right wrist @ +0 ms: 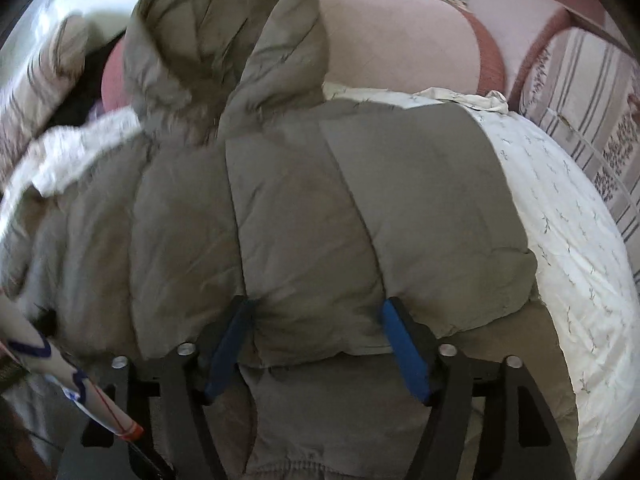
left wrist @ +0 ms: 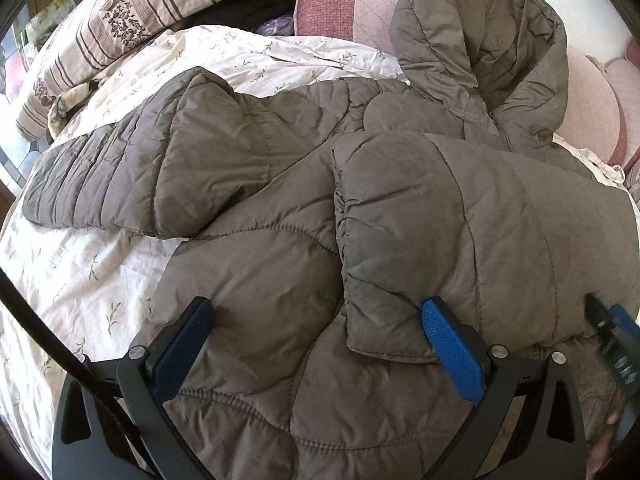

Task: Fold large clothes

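A taupe hooded puffer jacket point(left wrist: 280, 208) is spread over a white sprigged duvet point(left wrist: 72, 272), its hood point(left wrist: 480, 40) at twelve o'clock against a pink padded headboard point(left wrist: 360, 0). One sleeve point(left wrist: 120, 176) is extended toward nine o'clock; the other sleeve point(left wrist: 440, 220) is folded across the body. The left gripper point(left wrist: 318, 316) is held with its jaws wide apart over the jacket front, nothing clamped. The right gripper point(right wrist: 318, 308) is set with its jaws spread either side of the folded sleeve, whose edge lies between them unpinched. Striped pillows point(left wrist: 132, 8) are seen at ten o'clock.
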`<state>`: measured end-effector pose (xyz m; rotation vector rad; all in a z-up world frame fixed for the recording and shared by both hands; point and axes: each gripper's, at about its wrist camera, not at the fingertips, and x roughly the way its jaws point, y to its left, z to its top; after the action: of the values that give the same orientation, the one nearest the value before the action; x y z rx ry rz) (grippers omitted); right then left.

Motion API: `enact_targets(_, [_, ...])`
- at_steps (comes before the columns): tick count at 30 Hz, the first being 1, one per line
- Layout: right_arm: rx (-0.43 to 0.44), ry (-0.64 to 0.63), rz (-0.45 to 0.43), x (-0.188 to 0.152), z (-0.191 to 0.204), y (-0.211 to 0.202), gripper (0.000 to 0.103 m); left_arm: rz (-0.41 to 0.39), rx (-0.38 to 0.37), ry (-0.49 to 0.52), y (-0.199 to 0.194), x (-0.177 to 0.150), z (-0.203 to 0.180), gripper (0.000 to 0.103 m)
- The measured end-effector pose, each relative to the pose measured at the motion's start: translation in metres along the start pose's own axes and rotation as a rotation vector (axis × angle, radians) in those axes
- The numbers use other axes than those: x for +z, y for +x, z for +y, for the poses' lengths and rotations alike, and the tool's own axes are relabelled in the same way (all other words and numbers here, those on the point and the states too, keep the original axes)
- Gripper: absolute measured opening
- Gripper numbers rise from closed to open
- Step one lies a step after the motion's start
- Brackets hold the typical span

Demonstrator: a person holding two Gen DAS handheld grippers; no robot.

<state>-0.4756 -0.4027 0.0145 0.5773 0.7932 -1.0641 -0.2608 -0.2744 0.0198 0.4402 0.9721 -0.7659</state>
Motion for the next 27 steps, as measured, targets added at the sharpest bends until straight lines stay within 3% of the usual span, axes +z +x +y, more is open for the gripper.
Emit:
enact_targets(6, [-0.024,-0.027,-0.007,-0.006,0.004,0.003,0.086,-0.004,0.004,0.004,0.000,0.000,0.000,0.103])
enact_targets(15, [-0.039,-0.030,0.001,-0.008,0.006,0.005,0.090,-0.047,-0.025,-0.019,-0.012,0.008,0.009,0.103])
enact_targets(20, [-0.039,-0.029,0.010,-0.008,0.005,0.005,0.091,-0.078,0.001,-0.088,-0.016,0.021,0.038,0.103])
enact_targets(27, [-0.036,-0.030,0.019,-0.007,0.005,0.004,0.093,-0.055,0.033,-0.254,-0.007,0.035,0.103,0.103])
